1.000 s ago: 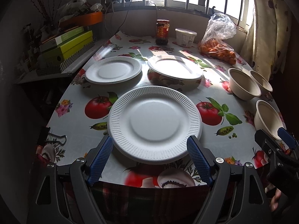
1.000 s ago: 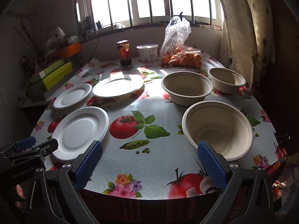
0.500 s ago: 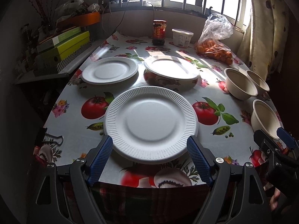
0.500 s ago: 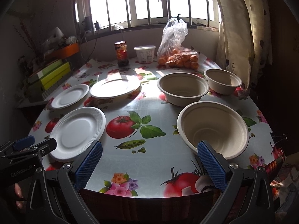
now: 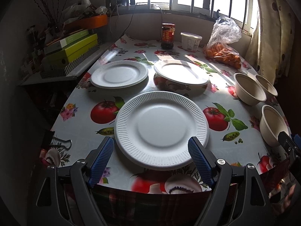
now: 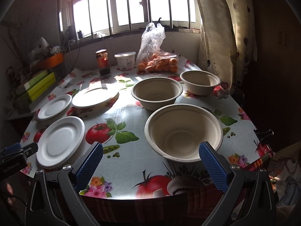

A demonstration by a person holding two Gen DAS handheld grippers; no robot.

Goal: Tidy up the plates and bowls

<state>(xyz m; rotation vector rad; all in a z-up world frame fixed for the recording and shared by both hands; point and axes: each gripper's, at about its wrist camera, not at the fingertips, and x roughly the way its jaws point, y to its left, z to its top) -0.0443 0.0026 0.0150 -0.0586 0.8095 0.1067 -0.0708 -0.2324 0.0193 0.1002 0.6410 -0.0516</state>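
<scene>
Now we hold two grippers at the near edge of a table (image 5: 79,124) covered in a fruit-print cloth, neither one gripping anything.

Our left gripper (image 5: 150,158) stands with its jaws wide apart, and the near plate (image 5: 161,130) lies just ahead of it, its near rim between the blue pads (image 5: 101,156). Two more plates lie farther ahead: one to the left (image 5: 119,74) flat on the cloth, one to the right (image 5: 181,72) that seems to sit raised on something patterned, though we cannot tell what.

Our right gripper (image 6: 150,162) is likewise spread wide, with the near bowl (image 6: 184,131) ahead of it and slightly right, its rim close to the right pad (image 6: 212,167). A second bowl (image 6: 157,93) stands beyond it and a third bowl (image 6: 200,82) farther still, to the right.

We judge the plates to be foam or paper: very light, thin, easily bent or creased, so the ribbed rim at the near edge is the place to pinch, gently. The bowls look like moulded fibre, light but stiffer, with a matte wall that should not slip; one pad inside and one outside the near rim would suit, and they ought to nest.
</scene>
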